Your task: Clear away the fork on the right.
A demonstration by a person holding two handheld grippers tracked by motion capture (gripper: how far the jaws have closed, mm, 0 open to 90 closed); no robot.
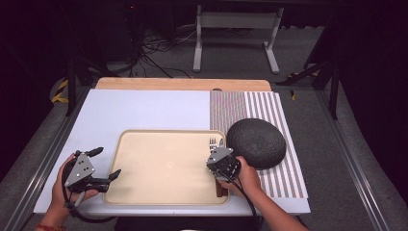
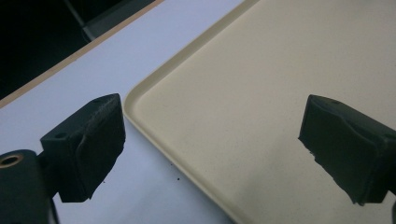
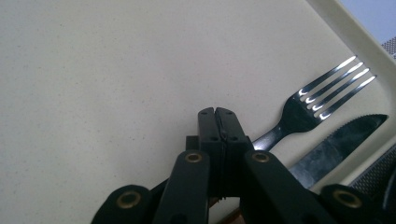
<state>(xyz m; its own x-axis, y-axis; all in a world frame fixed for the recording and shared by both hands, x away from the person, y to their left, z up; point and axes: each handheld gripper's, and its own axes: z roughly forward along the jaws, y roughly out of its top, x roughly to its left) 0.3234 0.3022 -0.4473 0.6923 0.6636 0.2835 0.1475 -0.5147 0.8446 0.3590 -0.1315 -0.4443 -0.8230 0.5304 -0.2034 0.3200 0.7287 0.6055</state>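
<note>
A beige tray (image 1: 163, 166) lies in the middle of the white table top. A metal fork (image 3: 322, 91) and a serrated knife (image 3: 343, 142) lie side by side along the tray's right edge; in the high view the fork (image 1: 211, 142) shows just beyond my right gripper. My right gripper (image 3: 218, 114) is shut with nothing between its jaws, low over the tray just left of the fork's handle; a hand holds the right gripper (image 1: 216, 155) there. My left gripper (image 1: 107, 163) stands open at the tray's left edge. One of the left gripper's (image 2: 210, 144) jaws is over the table, the other over the tray (image 2: 261, 84).
A dark round bowl-like dish (image 1: 256, 142) rests on a striped placemat (image 1: 269, 103) right of the tray, close to my right hand. A wooden board edge (image 1: 183, 83) runs along the table's far side. Cables and a stand's legs lie on the floor beyond.
</note>
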